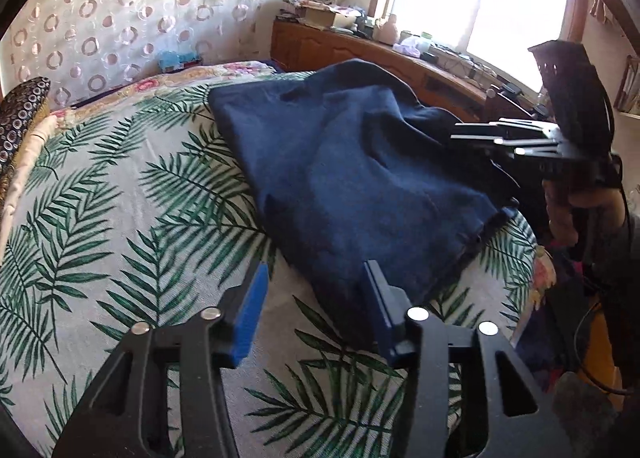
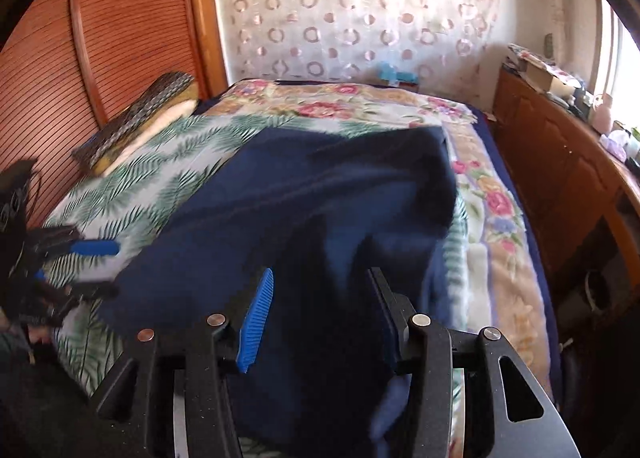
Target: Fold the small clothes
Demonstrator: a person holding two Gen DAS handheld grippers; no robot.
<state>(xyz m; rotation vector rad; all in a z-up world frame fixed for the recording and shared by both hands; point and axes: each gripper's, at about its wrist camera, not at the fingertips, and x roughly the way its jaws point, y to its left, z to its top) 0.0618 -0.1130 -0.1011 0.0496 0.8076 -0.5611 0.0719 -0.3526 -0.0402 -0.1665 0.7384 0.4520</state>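
Your navy garment (image 1: 344, 174) lies rumpled on the palm-print bed (image 1: 120, 218). Left tongs (image 1: 316, 310) and right tongs (image 2: 320, 314) both gape wide, empty. Risk: pinching bedsheet with fabric, dragging the fold crooked.

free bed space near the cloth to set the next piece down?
Widest bare patch: palm-leaf sheet left of the blue cloth, bordered by the patterned pillow. Narrower floral blanket strip between cloth and wooden cabinet. Crowded at the cloth's near edge: left gripper and right gripper, both open.
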